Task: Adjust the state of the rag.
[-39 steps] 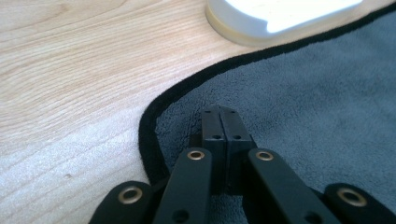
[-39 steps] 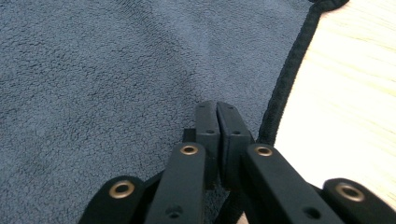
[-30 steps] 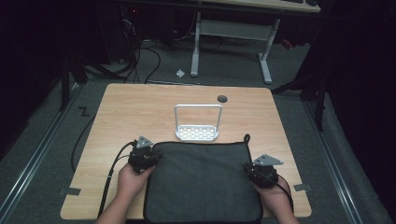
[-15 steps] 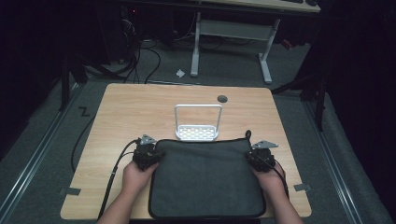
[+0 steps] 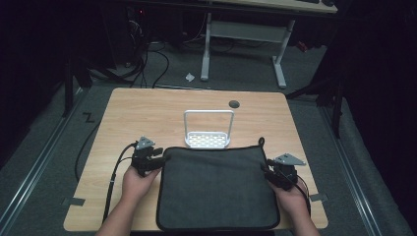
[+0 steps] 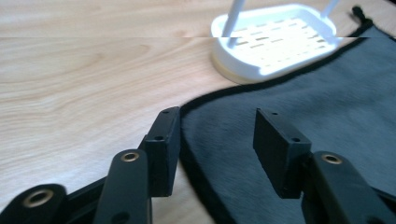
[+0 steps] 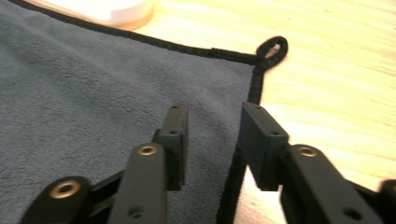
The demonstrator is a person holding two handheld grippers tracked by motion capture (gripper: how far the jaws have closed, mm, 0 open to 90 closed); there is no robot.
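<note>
Wooden table [image 5: 147,113], grey cloth [image 5: 216,187], white rack [image 5: 207,140], perhaps slotted

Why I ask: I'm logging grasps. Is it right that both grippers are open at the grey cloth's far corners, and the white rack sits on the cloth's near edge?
Not quite: the high view shows the white rack at the grey cloth's far edge. The left gripper and right gripper are indeed open at its far corners.

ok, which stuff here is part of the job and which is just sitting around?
In the job:
- grey towel, flat on the table
- left gripper, jaws open astride the towel's left edge
- right gripper, jaws open over its right edge

Just lying about:
- white rack, at the towel's far edge
- paper scrap on the floor
</note>
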